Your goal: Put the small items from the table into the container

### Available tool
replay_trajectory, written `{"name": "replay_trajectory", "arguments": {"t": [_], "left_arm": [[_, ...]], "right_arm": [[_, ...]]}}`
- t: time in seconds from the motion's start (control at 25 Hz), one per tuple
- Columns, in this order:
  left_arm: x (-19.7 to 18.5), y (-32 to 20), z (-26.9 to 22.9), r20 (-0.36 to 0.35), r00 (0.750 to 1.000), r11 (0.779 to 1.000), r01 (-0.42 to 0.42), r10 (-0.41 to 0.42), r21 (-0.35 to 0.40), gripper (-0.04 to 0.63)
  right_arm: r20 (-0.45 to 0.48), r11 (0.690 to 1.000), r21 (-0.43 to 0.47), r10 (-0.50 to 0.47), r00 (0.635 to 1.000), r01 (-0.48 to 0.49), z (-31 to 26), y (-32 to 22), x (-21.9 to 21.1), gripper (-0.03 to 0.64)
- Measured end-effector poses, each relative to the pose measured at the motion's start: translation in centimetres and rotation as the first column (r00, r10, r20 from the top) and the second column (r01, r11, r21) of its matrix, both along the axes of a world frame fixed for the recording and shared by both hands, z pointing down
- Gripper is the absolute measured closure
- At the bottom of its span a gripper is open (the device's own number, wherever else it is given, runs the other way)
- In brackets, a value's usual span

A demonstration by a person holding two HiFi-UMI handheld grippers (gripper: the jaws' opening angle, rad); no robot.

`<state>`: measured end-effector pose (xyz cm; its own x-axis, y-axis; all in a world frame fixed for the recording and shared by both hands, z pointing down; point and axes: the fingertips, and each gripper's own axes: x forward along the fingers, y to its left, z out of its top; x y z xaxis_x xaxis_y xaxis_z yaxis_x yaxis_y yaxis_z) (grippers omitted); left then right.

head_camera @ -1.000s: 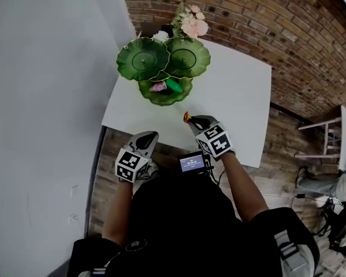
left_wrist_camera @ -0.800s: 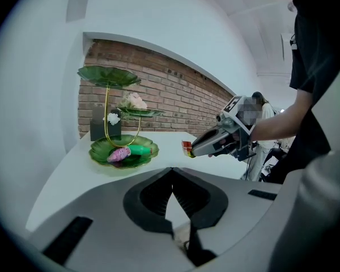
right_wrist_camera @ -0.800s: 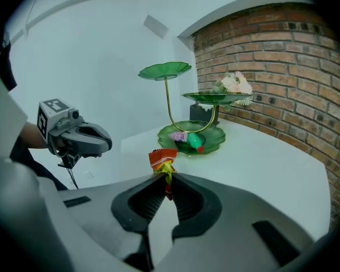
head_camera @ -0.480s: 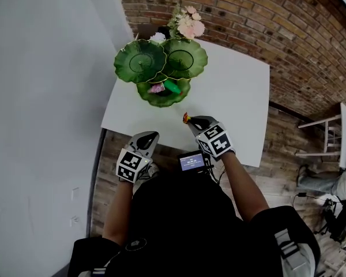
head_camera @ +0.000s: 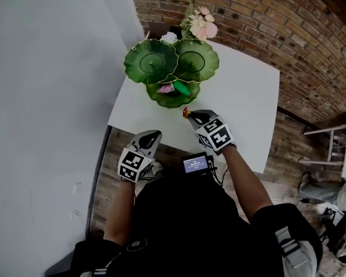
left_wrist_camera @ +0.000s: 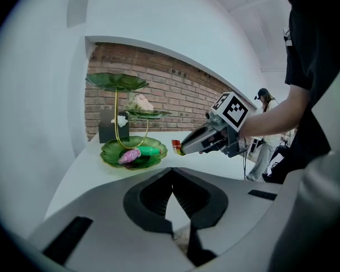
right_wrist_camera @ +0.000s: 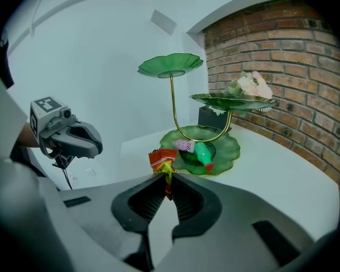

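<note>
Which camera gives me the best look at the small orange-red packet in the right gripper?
The right gripper view: the small orange-red packet sits close up, pinched between the right gripper's jaws. The left gripper view shows it small, side-on at the jaw tips; the head view, only a red speck.

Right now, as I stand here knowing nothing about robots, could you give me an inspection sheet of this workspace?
Surface: white table, nothing spilled.
Job's things: green leaf-shaped tiered stand; its lowest dish holds a pink packet and a green bottle; a red-orange snack packet is held above the table, short of that dish.
Clutter: pink and white flowers behind the stand.
Grippers: right gripper shut on the snack packet; left gripper shut, empty, by the table's near edge.
Cables: thin dark cable beside a small lit screen at the person's waist.
Surroundings: red brick wall, plain white wall.
</note>
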<state>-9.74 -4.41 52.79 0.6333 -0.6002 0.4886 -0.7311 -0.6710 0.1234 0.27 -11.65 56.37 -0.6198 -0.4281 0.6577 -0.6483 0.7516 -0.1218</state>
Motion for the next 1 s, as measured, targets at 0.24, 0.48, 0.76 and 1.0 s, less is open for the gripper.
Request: {"name": "replay_trajectory", "arguments": {"t": [0.24, 0.48, 0.76, 1.0], "left_arm": [[-1.3, 0.1, 0.6, 0.025, 0.999, 0.999, 0.027, -0.027, -0.02, 0.584], [-2.0, -0.2, 1.2, 0.032, 0.998, 0.998, 0.049, -0.048, -0.045, 0.584], [-1.5, -0.9, 1.5, 0.016, 0.999, 0.997, 0.051, -0.05, -0.066, 0.584], [-1.7, -1.1, 1.9, 0.02, 0.999, 0.996, 0.049, -0.048, -0.079, 0.585]], "right_arm": [[0.002, 1.0, -0.002, -0.013, 1.0, 0.013, 0.4, -2.3, -1.4, 0.571], [-0.007, 1.0, -0.002, -0.024, 1.0, 0.024, 1.2, -4.2, -2.6, 0.571], [-0.012, 1.0, -0.013, -0.019, 1.0, 0.019, 2.4, -6.0, -3.5, 0.571], [-0.019, 1.0, -0.023, -0.015, 1.0, 0.014, 3.4, -6.5, -4.2, 0.571]]}}
